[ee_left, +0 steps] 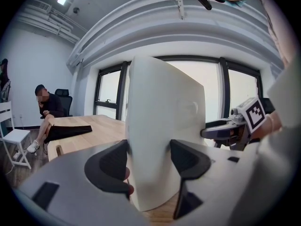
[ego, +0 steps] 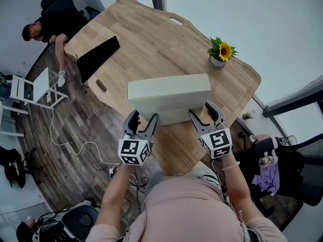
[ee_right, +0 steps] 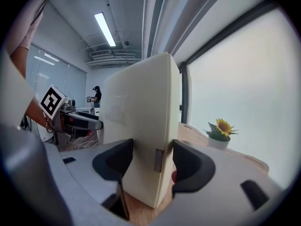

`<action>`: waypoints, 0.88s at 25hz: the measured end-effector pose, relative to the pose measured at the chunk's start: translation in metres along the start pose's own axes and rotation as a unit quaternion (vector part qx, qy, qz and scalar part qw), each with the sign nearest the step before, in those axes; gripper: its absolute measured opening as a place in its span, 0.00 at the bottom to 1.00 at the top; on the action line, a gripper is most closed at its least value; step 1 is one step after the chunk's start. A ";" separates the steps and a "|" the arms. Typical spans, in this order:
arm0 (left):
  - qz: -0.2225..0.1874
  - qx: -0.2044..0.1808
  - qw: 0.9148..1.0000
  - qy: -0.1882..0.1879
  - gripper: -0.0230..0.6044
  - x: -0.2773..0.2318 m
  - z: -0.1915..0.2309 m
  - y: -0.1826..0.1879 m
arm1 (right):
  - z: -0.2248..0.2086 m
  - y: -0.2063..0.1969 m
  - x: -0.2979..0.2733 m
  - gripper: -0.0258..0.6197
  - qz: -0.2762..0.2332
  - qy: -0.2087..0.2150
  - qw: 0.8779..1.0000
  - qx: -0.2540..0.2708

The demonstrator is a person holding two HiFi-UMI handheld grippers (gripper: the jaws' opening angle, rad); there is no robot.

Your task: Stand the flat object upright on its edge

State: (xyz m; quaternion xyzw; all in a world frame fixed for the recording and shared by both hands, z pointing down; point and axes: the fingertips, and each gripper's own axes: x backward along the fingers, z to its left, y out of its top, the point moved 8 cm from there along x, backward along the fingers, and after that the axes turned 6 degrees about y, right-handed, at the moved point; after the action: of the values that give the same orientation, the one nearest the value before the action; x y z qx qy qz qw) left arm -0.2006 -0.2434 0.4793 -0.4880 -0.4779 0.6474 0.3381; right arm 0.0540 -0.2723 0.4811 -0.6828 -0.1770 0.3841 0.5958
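Left gripper [ego: 143, 119] and right gripper [ego: 202, 112] each clamp the cream box [ego: 169, 92], upright on its long edge by the wooden table's [ego: 151, 44] near rim; bare tabletop beyond.

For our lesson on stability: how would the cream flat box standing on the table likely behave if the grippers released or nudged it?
Probably tippy: the cream flat box stands on a narrow edge on the wooden table. Seemingly stiff: its faces look straight where the left gripper and right gripper clamp it. Smooth faces may slip.

box [ego: 169, 92] on table [ego: 151, 44], flowerpot [ego: 220, 52] behind — right
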 end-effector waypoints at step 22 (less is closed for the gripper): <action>0.004 -0.017 0.998 0.053 0.47 0.021 -0.020 -0.004 | 0.001 -0.007 0.014 0.46 -0.005 0.021 1.000 -0.002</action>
State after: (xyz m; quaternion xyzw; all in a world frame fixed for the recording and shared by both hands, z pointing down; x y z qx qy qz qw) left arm -0.1884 -0.2174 0.4754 -0.5291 -0.4681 0.6138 0.3522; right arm 0.0637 -0.2602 0.4834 -0.6906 -0.1688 0.3666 0.6001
